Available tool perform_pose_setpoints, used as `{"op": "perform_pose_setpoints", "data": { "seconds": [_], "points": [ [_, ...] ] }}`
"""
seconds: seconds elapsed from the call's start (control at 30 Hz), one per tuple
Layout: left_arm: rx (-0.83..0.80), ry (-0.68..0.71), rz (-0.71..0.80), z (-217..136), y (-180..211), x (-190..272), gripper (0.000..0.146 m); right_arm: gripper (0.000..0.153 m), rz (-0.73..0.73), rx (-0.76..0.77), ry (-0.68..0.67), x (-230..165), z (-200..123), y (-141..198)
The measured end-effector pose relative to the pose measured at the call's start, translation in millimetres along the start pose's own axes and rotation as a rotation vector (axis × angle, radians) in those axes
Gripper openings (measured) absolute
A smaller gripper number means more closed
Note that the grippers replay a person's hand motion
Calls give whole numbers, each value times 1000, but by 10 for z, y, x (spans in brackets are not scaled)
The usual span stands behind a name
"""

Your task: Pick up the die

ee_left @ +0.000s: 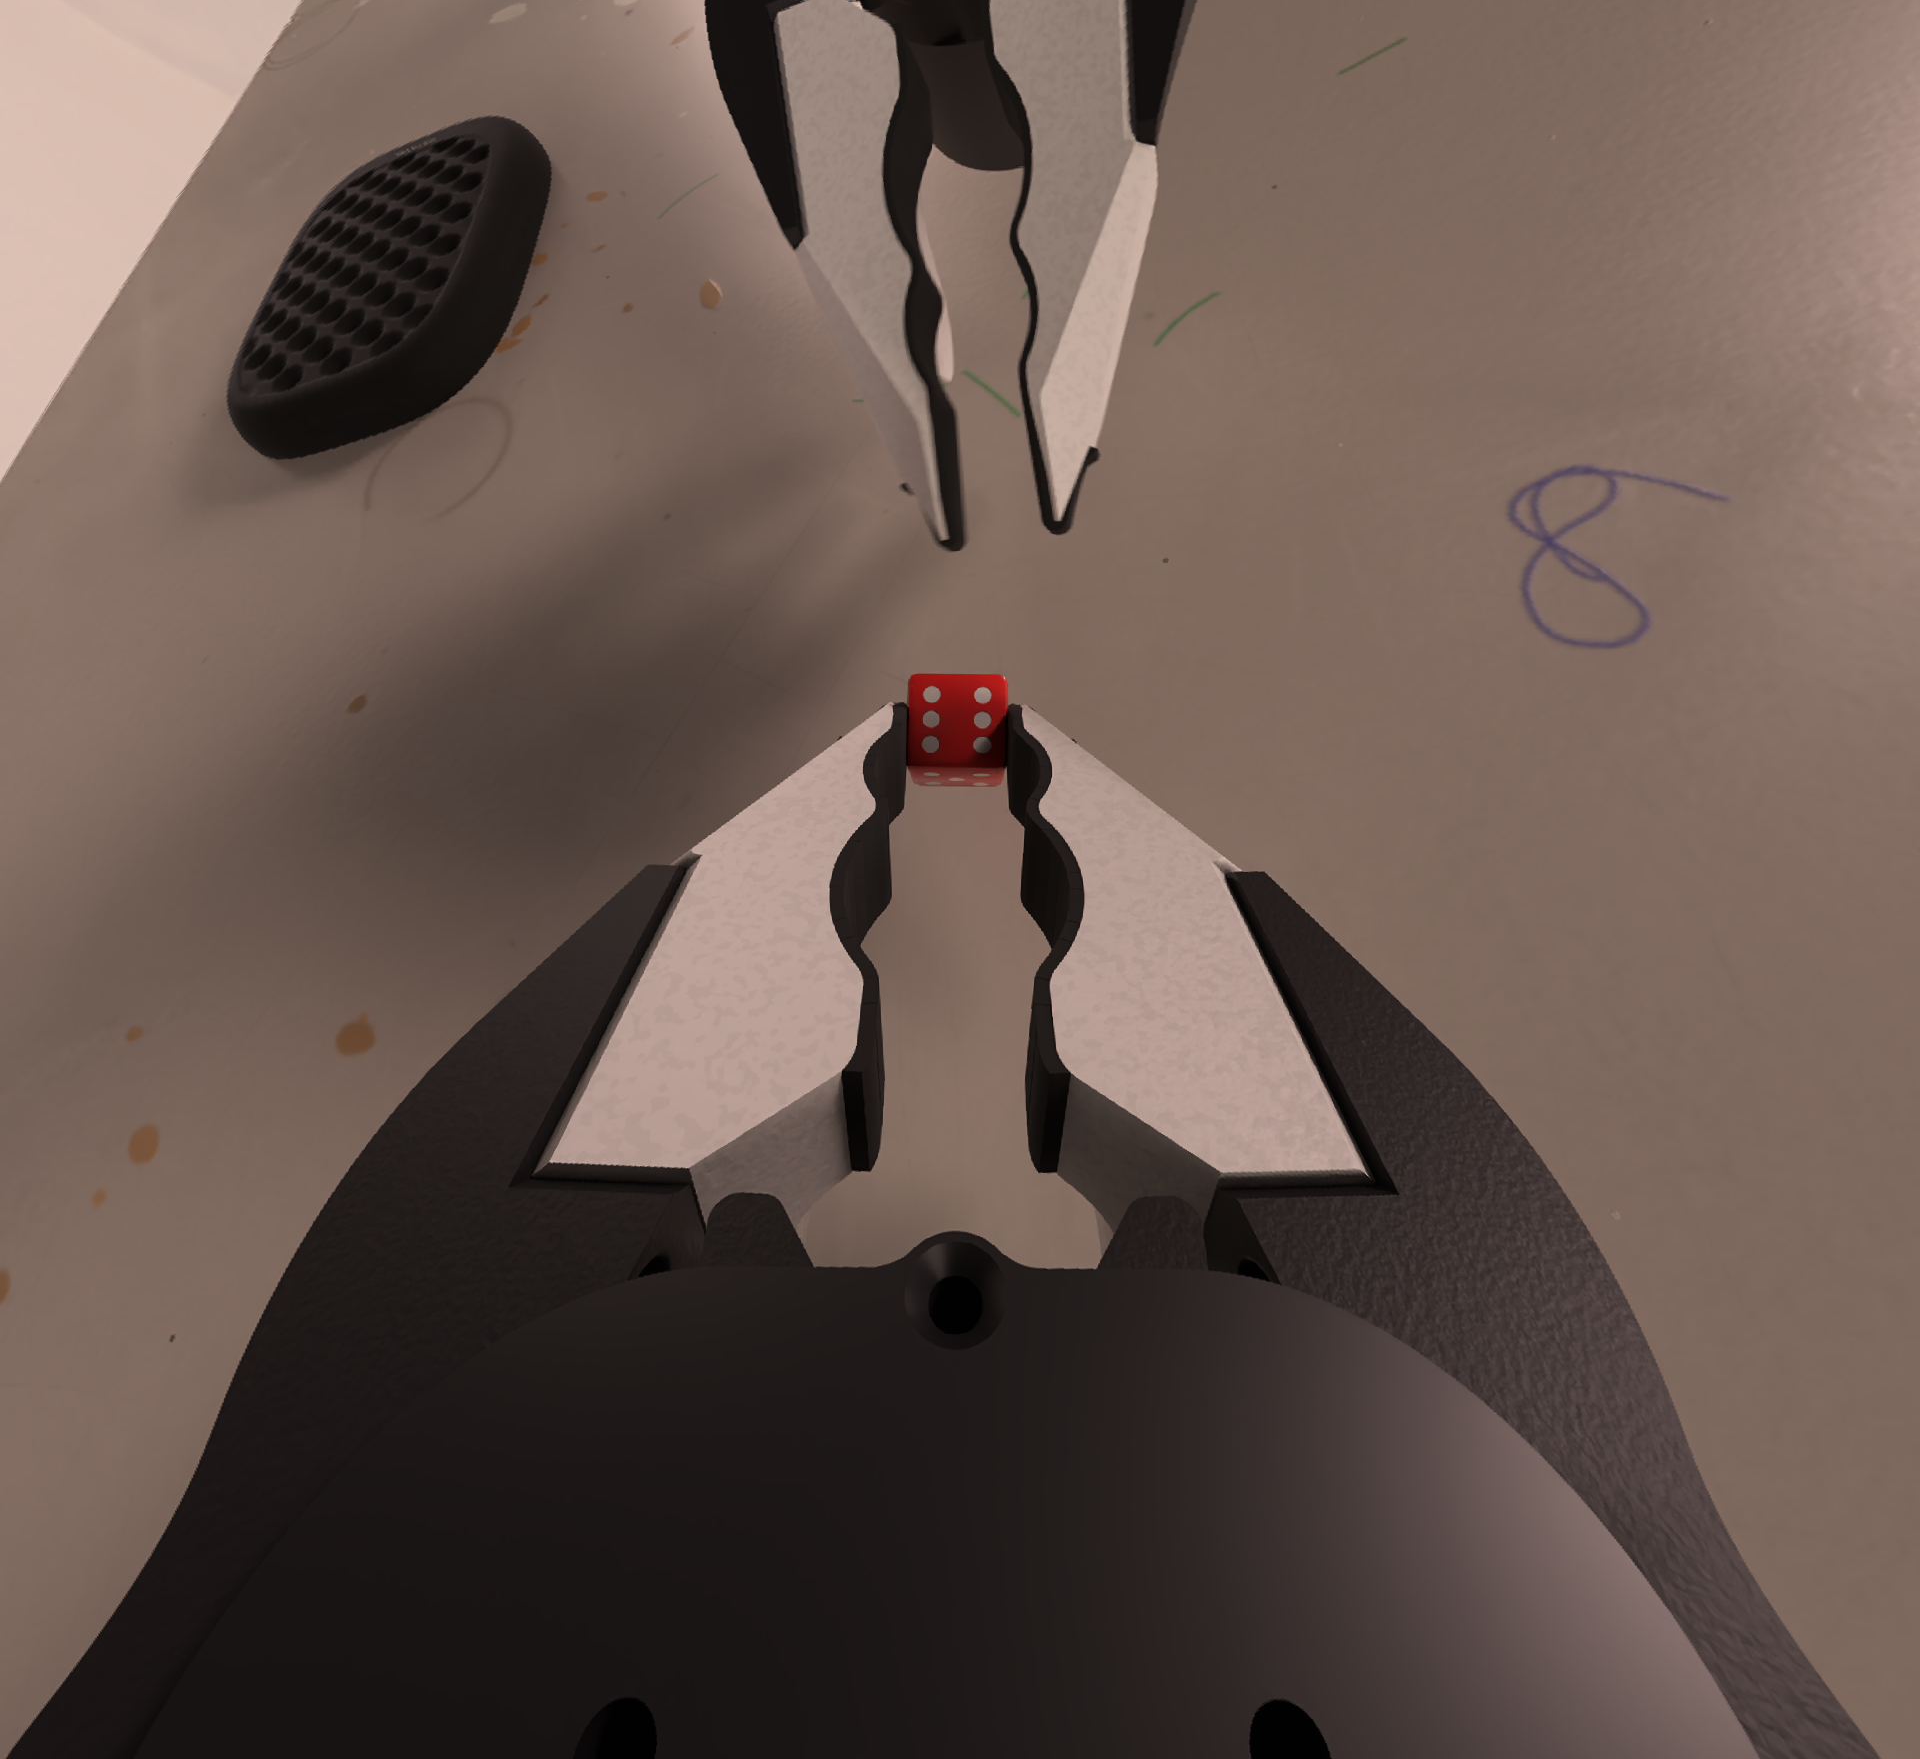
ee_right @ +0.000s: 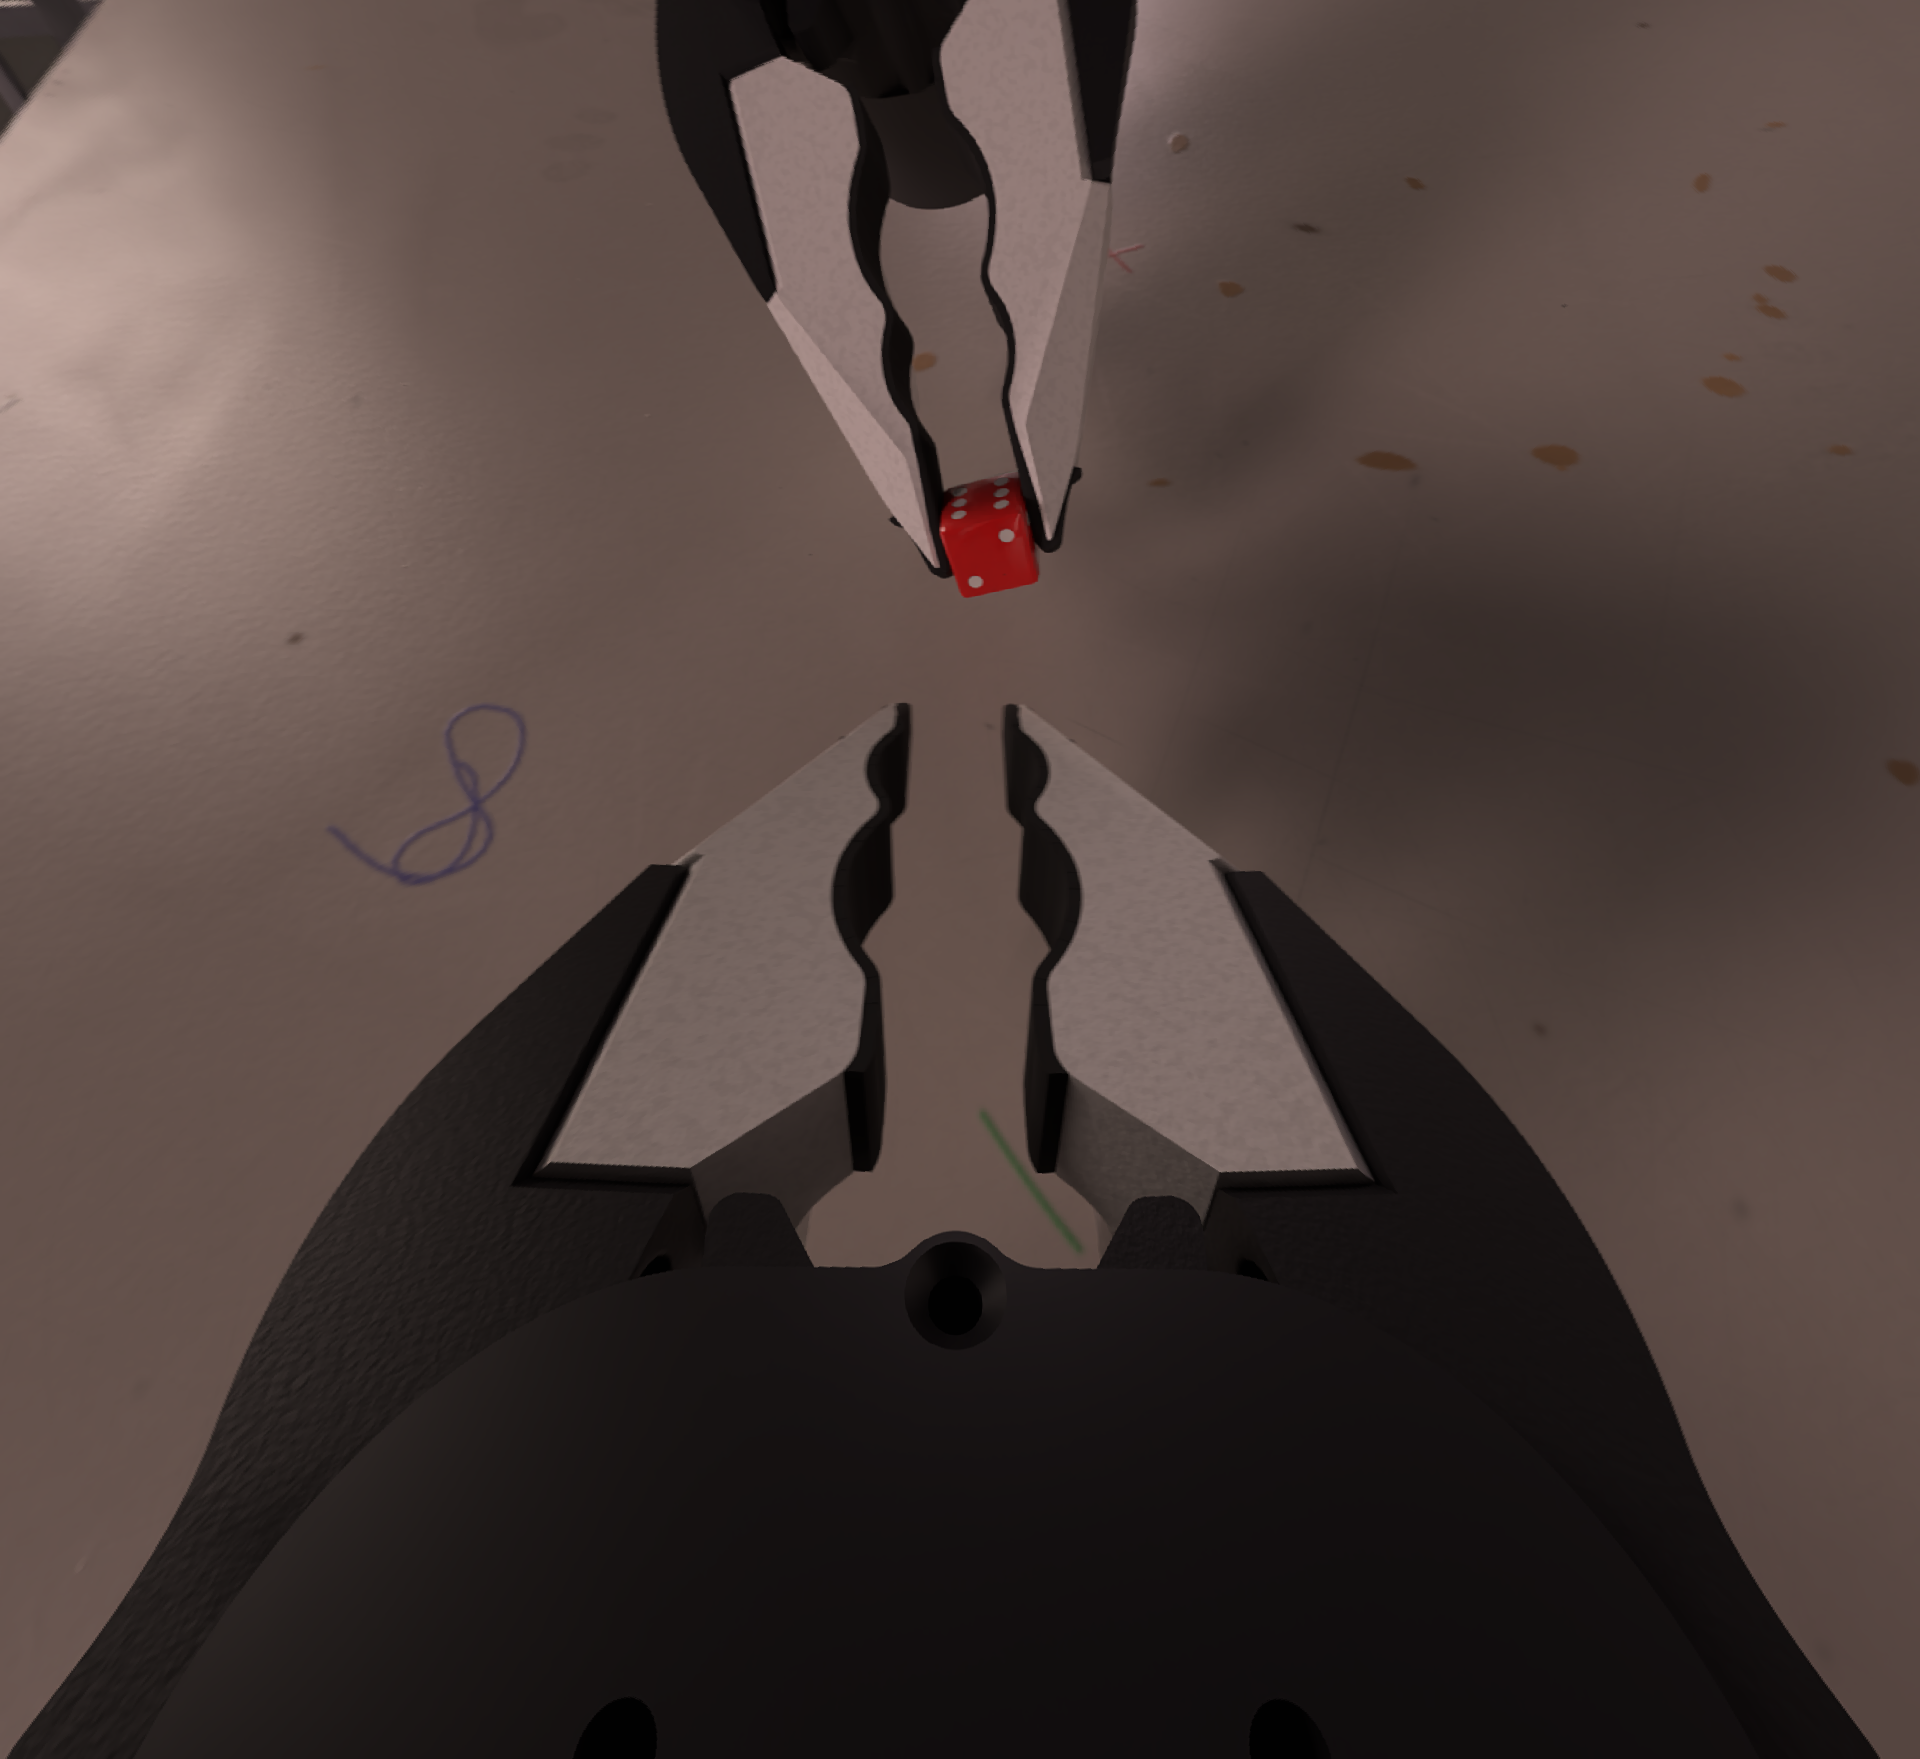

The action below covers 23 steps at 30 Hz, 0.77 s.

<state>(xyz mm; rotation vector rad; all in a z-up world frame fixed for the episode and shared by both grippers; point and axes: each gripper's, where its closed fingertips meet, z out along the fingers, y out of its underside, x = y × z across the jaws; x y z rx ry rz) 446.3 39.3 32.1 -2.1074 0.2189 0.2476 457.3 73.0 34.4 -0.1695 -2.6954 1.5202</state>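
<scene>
The red die (ee_left: pixel 957 719) with white pips sits between the fingertips of my left gripper (ee_left: pixel 957 730), which touch it on both sides. In the right wrist view the die (ee_right: pixel 987 546) shows clamped at the tips of the left gripper (ee_right: pixel 989 520), at or just above the beige table (ee_right: pixel 312 359); I cannot tell which. My right gripper (ee_right: pixel 956 720) faces it from the opposite side, a short way off, its fingers a narrow gap apart and empty. It also shows in the left wrist view (ee_left: pixel 1003 530), pointing down at the table beyond the die.
A black perforated oval pad (ee_left: pixel 384 286) lies on the table to the far left of the die. A blue pen scribble (ee_left: pixel 1579 556) marks the table to the right. The table edge (ee_left: pixel 187 182) runs along the upper left. Orange paint specks dot the surface.
</scene>
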Motion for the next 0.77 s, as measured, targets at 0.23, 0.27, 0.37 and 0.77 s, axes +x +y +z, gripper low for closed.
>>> {"op": "perform_pose_setpoints", "data": {
  "seconds": [0.23,0.27,0.37,0.77],
  "points": [
    [-2,2,-1,1,3,2,18,33,3,-25,65,89,7,33],
    [-3,-3,-1,2,4,-4,18,31,9,-36,78,108,4,53],
    [-17,-20,4,13,19,-17,18,29,27,-86,84,128,5,129],
    [-82,-76,-145,11,129,-191,18,28,54,-144,73,122,46,196]
  ]
}}
